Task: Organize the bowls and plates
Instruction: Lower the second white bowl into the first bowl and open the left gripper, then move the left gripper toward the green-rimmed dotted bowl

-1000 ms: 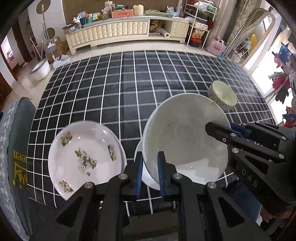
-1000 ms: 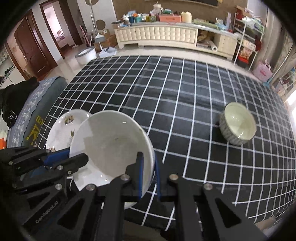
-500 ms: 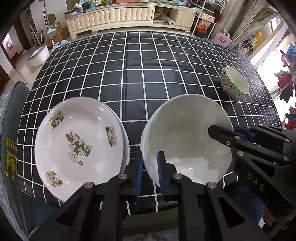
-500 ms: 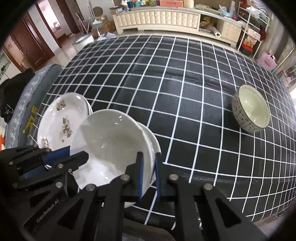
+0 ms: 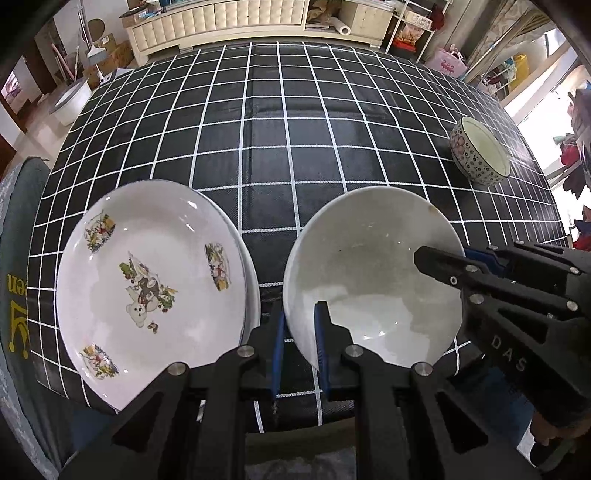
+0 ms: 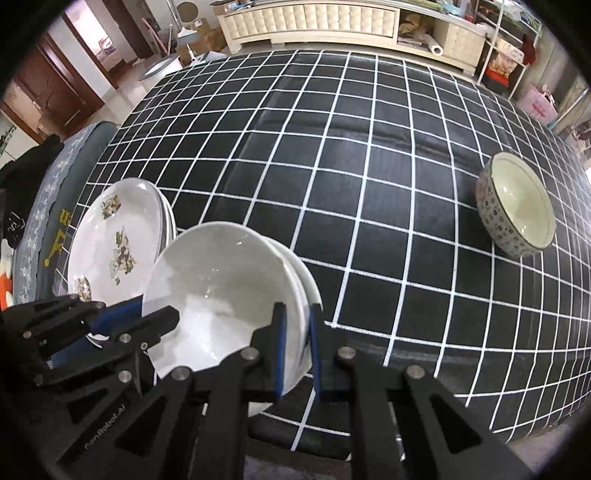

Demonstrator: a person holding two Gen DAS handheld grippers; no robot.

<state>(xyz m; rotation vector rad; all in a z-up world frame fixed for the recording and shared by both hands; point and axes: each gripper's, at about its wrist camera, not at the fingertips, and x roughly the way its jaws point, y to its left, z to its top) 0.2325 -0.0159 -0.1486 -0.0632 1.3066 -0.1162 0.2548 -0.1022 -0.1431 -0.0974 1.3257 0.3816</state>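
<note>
Both the left gripper (image 5: 299, 345) and the right gripper (image 6: 297, 349) pinch the rim of the white bowl (image 5: 373, 273), which sits on other white bowls near the table's (image 5: 295, 147) front edge. The cartoon plates (image 5: 147, 273) are already stacked at its front left corner. Only the patterned bowl (image 6: 517, 210), by the right edge, seems left to collect.

Checked tablecloth (image 5: 288, 155): plates (image 5: 147, 273), patterned bowl (image 5: 480, 155)

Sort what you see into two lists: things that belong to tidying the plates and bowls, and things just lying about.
Job: white bowl gripped by left gripper and right gripper; cartoon plates; patterned bowl.

Lying about: paper roll; pink bag; basin.
</note>
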